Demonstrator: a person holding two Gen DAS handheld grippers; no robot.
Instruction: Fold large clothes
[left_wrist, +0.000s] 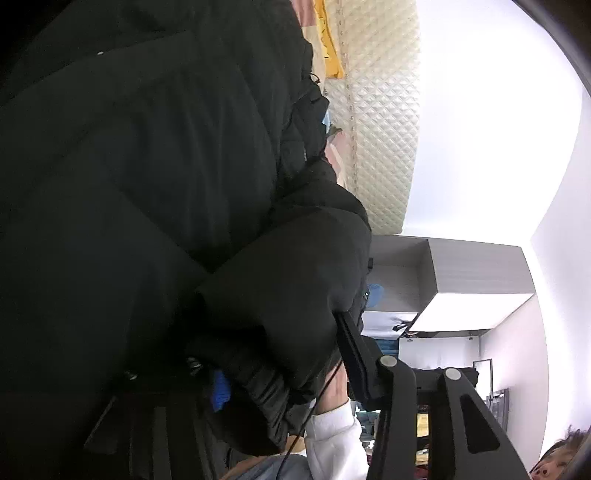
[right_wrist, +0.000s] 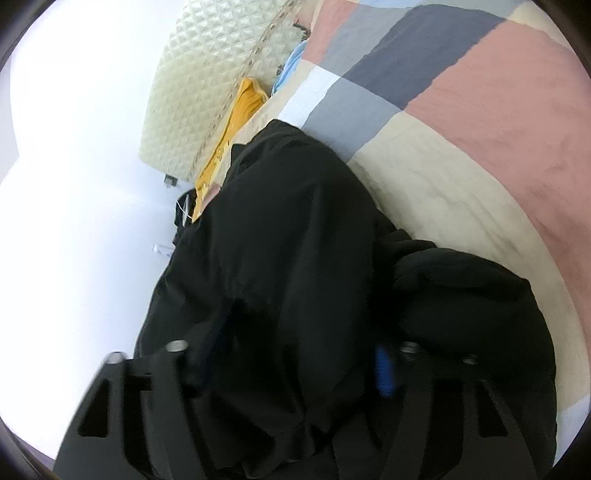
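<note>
No brand, label or lettering can be read anywhere in either view.

In the left wrist view, a black padded jacket (left_wrist: 155, 206) fills the frame from nine o'clock to the centre, bunched in thick folds. At one o'clock stands a cream quilted headboard (left_wrist: 384, 110), with a strip of yellow cloth (left_wrist: 328, 44) beside it at twelve. A grey wardrobe (left_wrist: 476, 266) sits at three o'clock under a white ceiling. A white sleeve (left_wrist: 336, 439) and a bare wrist show at six o'clock, just beside the left gripper (left_wrist: 280, 373). One black finger (left_wrist: 351, 347) lies along the jacket's edge; a blue pad (left_wrist: 221, 391) peeks out on the far side of a thick fold. The fold sits between the two, but whether the pads press it cannot be told. The whole view is rolled steeply onto its side.

In the right wrist view, the same jacket (right_wrist: 295, 258) runs from centre to six o'clock, lying on a patchwork bedspread (right_wrist: 480, 129) of pink, grey-blue and cream blocks spreading from twelve to four. The headboard (right_wrist: 207, 88) is at eleven o'clock, the yellow cloth (right_wrist: 236, 122) touching its base. The right gripper (right_wrist: 288, 369) is tilted, its jaws part-way apart with black fabric bunched between them; the blue pad (right_wrist: 384, 373) shows at five o'clock. A firm grip cannot be confirmed.
</note>
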